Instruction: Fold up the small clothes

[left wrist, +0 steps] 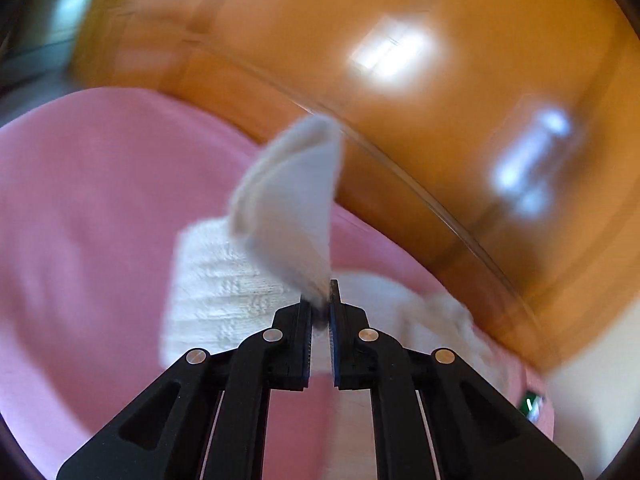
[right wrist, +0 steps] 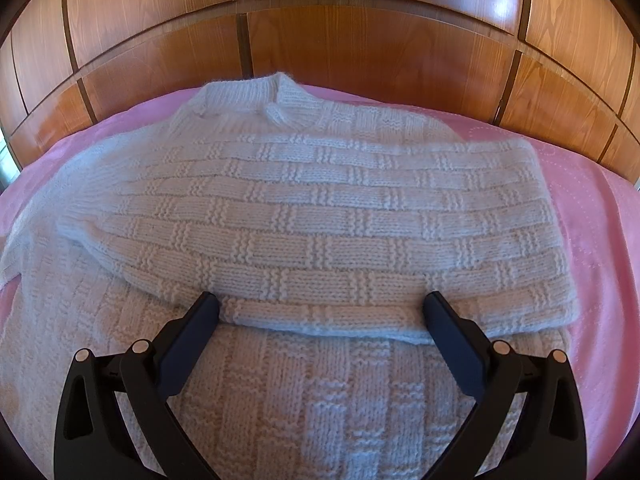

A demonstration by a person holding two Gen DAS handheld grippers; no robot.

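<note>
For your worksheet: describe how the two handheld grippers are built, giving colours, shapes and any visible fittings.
Both are made of matte black plastic. The left gripper has angular linkage arms with triangular cut-outs, round silver pivot pins and ridged inner pads, one of which looks blue. The right gripper has the same black linkage, silver pins and flat, rounded dark fingers. No cables, markings, sleeves or hands are visible.

The sweater (right wrist: 312,208) lies spread on the bed (right wrist: 600,216), filling the middle of the right wrist frame, its upper part folded over the lower, collar at upper centre. Behind the bed, across the top, stands the headboard (right wrist: 360,48).
</note>
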